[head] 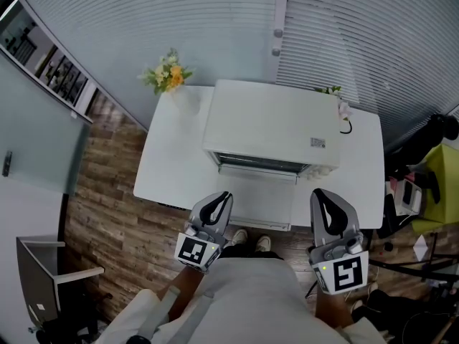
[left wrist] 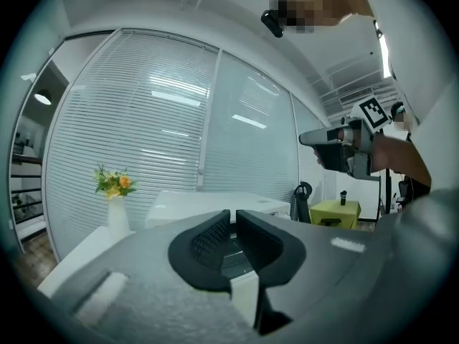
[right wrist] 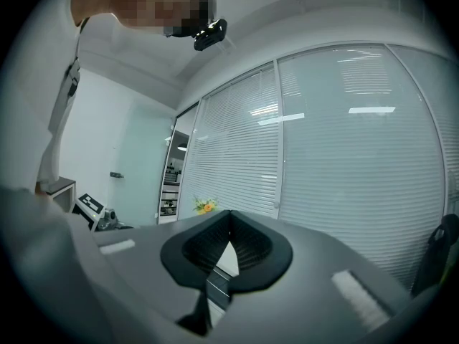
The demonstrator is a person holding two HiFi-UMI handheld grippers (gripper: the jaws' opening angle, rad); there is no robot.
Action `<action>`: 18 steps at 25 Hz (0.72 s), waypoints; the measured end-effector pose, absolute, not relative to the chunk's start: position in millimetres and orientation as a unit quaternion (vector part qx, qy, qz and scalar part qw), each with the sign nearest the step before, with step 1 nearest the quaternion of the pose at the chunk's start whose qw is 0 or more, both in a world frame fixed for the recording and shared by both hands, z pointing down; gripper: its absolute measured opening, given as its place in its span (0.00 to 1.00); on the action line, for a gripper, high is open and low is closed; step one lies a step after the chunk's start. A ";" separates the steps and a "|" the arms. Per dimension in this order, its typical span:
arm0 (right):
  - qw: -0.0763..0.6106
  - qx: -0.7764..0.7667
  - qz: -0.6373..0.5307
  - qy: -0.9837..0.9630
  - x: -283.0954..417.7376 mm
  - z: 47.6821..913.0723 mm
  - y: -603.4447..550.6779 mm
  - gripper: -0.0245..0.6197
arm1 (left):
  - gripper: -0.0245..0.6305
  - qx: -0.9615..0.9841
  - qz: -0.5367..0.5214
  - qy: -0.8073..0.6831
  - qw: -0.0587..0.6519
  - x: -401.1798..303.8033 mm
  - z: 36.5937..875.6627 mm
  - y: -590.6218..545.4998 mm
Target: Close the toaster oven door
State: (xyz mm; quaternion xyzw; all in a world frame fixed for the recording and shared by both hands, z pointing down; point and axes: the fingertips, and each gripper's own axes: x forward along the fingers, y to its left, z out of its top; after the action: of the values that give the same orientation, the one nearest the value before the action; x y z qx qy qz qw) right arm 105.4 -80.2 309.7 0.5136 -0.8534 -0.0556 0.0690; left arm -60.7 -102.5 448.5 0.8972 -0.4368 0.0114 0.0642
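Observation:
A white toaster oven (head: 272, 124) stands on the white table (head: 168, 167). Its door (head: 257, 199) is folded down flat toward me and reaches the table's front edge. In the head view my left gripper (head: 222, 198) hovers at the door's front left corner, its jaws nearly together with only a thin slit and nothing in it. My right gripper (head: 321, 196) is just past the door's right side, shut and empty. The left gripper view shows its jaws (left wrist: 233, 219) aimed at the oven (left wrist: 208, 205). The right gripper's tips (right wrist: 230, 217) touch.
A vase of yellow flowers (head: 169, 74) stands at the table's back left corner, and a small object with a dark cord (head: 344, 113) at the back right. Window blinds (head: 215, 20) run behind. A yellow chair (head: 439, 185) is to the right, a grey chair (head: 43, 278) at the lower left.

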 end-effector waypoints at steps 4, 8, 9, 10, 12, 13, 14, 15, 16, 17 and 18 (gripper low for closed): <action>0.067 0.512 -0.057 -0.855 103.1 308.9 -79.1 0.05 | 0.08 0.894 0.031 -0.441 0.073 -67.4 476.0 -96.6; 0.067 0.509 -0.056 -0.856 101.2 309.8 -79.2 0.05 | 0.09 0.892 0.048 -0.442 0.087 -73.5 505.6 -90.1; 0.067 0.509 -0.056 -0.857 100.9 310.1 -79.1 0.05 | 0.09 0.890 0.055 -0.443 0.093 -75.9 513.5 -88.1; 0.066 0.508 -0.055 -0.857 100.4 310.0 -78.8 0.05 | 0.09 0.888 0.061 -0.446 0.096 -78.4 519.0 -87.0; 0.066 0.507 -0.055 -0.857 99.3 310.0 -78.3 0.05 | 0.10 0.884 0.070 -0.451 0.100 -83.2 529.1 -85.1; 0.066 0.507 -0.054 -0.858 98.9 310.3 -78.3 0.05 | 0.10 0.884 0.074 -0.451 0.101 -85.0 535.7 -83.5; 0.066 0.507 -0.054 -0.858 98.7 310.8 -78.3 0.05 | 0.10 0.884 0.078 -0.449 0.104 -86.3 542.8 -81.6; 0.066 0.507 -0.054 -0.858 98.5 311.3 -78.3 0.05 | 0.10 0.884 0.081 -0.447 0.106 -87.3 549.8 -79.5; 0.066 0.507 -0.053 -0.858 98.4 312.0 -78.3 0.05 | 0.11 0.885 0.084 -0.445 0.109 -88.3 556.5 -77.4; 0.066 0.507 -0.052 -0.858 98.2 312.7 -78.4 0.05 | 0.11 0.885 0.087 -0.443 0.112 -89.4 563.0 -75.4; 0.067 0.507 -0.052 -0.858 97.9 313.4 -78.4 0.05 | 0.11 0.885 0.092 -0.442 0.114 -90.6 569.2 -73.5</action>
State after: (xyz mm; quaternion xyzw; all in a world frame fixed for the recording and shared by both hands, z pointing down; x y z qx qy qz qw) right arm 97.9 -78.4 313.4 0.5067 -0.8580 -0.0516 0.0667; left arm -90.6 -73.5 569.2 0.8851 -0.4418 0.0918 0.1138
